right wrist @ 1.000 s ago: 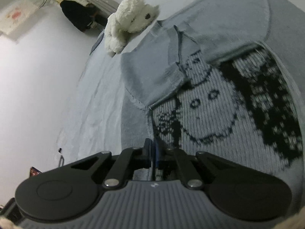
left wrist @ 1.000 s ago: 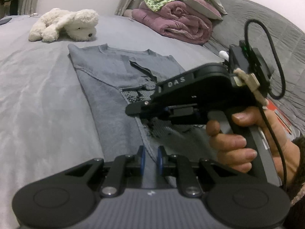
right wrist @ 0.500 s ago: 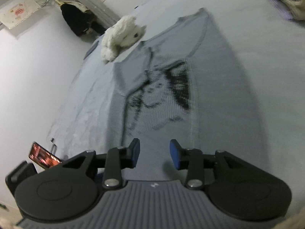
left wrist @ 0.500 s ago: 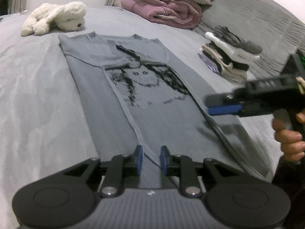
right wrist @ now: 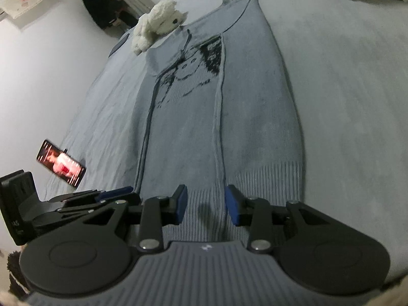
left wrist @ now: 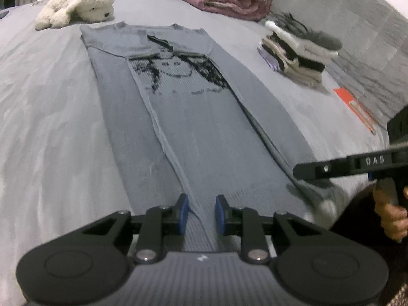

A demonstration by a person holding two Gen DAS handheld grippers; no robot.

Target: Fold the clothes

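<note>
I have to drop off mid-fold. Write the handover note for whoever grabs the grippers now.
Left gripper: open, empty, over the hem.
Right gripper: open, empty, over the ribbed hem.
Grey sweater: flat on the bed, both sides folded inward into a long strip.
Folded stack: beside it on the bed.
Left: fold the strip lengthwise, hem toward collar, probably then stack it.

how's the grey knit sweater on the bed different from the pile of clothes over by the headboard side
The grey knit sweater with the black face pattern lies spread out long and flat, only its two sides folded inward; the stack of folded clothes is compact and layered. The sweater is a single grey garment, while the stack mixes white, black, beige and grey pieces. The sweater sits mid-bed; the stack sits off to its side. Both rest on the grey bedspread.
</note>
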